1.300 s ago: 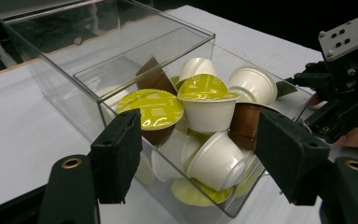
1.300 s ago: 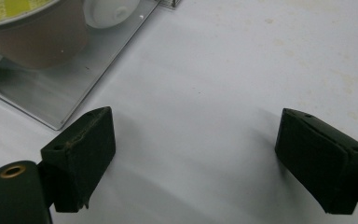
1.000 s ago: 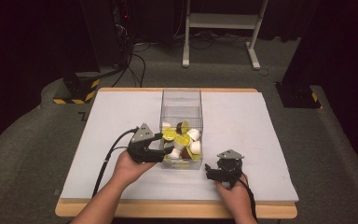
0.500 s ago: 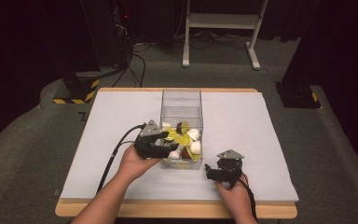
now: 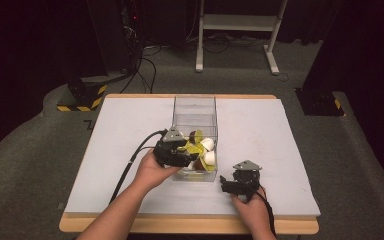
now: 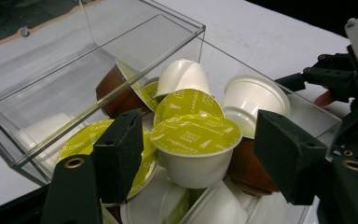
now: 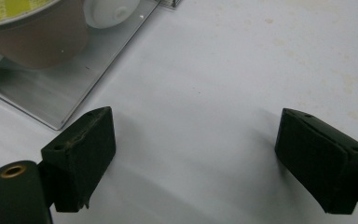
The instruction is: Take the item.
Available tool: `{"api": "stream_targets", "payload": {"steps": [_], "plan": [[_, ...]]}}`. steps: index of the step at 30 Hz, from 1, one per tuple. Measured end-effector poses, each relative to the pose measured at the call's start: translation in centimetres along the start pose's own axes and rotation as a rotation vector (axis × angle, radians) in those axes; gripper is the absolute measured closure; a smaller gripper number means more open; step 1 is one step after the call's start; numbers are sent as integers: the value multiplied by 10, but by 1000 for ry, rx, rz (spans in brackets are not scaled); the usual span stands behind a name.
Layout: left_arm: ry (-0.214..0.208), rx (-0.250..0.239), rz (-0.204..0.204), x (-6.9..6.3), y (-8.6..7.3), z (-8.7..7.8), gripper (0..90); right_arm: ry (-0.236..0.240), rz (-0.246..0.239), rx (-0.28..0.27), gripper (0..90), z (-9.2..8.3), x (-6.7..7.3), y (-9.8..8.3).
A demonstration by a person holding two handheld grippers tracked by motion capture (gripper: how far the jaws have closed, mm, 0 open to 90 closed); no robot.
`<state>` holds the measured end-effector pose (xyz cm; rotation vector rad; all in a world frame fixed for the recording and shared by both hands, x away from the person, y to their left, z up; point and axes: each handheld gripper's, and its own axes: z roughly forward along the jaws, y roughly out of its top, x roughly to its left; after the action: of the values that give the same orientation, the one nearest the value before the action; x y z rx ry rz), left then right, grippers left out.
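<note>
Since a second ago our left gripper (image 5: pixel 192 156) has slid from the near left corner of the clear plastic box (image 5: pixel 195 102) up and over its pile of capsules, while our right gripper (image 5: pixel 224 184) has stayed put on the white table (image 5: pixel 290 150).

At the centre of the high view, the left gripper hangs above the near half of the box, its cable trailing toward the lower left of the frame. In the left gripper view its jaws stand spread wide on either side of a white capsule with a green foil lid (image 6: pixel 195 151), which sits at the middle of the frame, upright and slightly tilted, on top of the heap. Neither jaw touches it; there is a gap on both sides. Around it lie more green-lidded capsules, a brown capsule (image 6: pixel 116 93) at upper left and an upturned white capsule (image 6: pixel 249 100) at upper right.

Our right gripper sits in the lower right of the high view, just beside the box's near right corner. In the right gripper view its jaws are spread apart over bare table, holding nothing, with the corner of the box in the upper left of the frame.
</note>
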<state>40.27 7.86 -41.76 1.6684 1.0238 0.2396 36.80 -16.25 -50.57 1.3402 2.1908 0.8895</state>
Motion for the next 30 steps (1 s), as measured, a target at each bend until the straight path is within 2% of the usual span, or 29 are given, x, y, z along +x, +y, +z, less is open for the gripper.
{"api": "stream_targets", "payload": {"steps": [7, 13, 18, 22, 30], "plan": [[15, 25, 33, -3, 2, 7, 355, 0, 0, 0, 123, 0, 0, 0], [28, 40, 25, -3, -1, 12, 352, 0, 1, 0, 123, 0, 0, 0], [35, 34, 18, -4, -2, 14, 336, 0, 1, 0, 123, 0, 0, 0], [42, 42, 32, -5, -4, 16, 332, 0, 1, 0, 124, 0, 0, 0], [52, 23, 41, -5, -5, 15, 373, 0, 1, 0, 124, 0, 0, 0]]}}
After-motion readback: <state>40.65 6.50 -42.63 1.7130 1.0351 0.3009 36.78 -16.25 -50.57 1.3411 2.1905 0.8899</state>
